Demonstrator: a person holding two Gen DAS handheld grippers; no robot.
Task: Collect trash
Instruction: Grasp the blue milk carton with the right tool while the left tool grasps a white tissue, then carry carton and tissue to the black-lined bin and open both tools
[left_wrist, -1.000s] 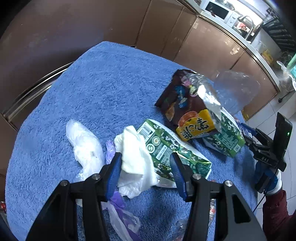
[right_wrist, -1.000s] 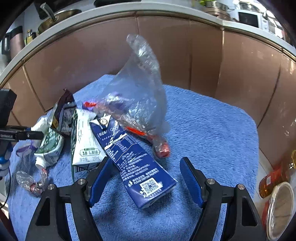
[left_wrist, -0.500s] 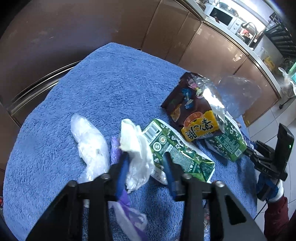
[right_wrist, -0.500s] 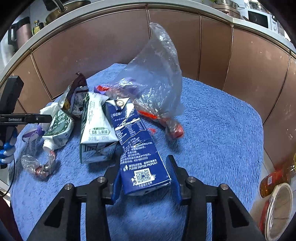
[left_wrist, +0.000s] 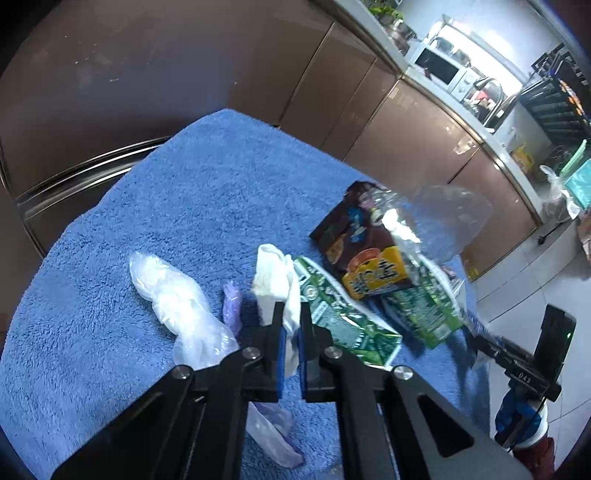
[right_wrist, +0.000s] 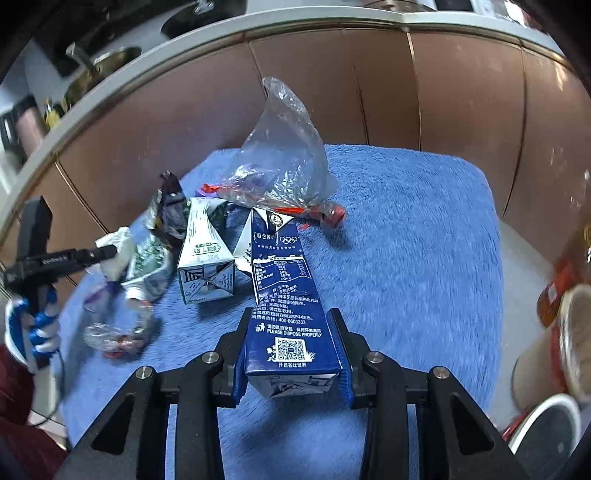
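Blue towel (left_wrist: 207, 184): covers the bench, litter still strewn across it.
Left gripper (left_wrist: 290, 332): pinching white tissue (left_wrist: 275, 273), at 6 o'clock.
Right gripper (right_wrist: 291, 354): clamped on blue carton (right_wrist: 284, 288), 6 o'clock.
Progress: early; green carton (left_wrist: 343, 321), snack bag (left_wrist: 354, 236), clear bag (right_wrist: 284, 155) remain.

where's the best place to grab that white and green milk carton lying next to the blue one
Grip the white and green milk carton across its squared bottom end, jaws on the two flat side walls, coming from above on the near side. That end keeps its box shape; the far end is pinched flat.
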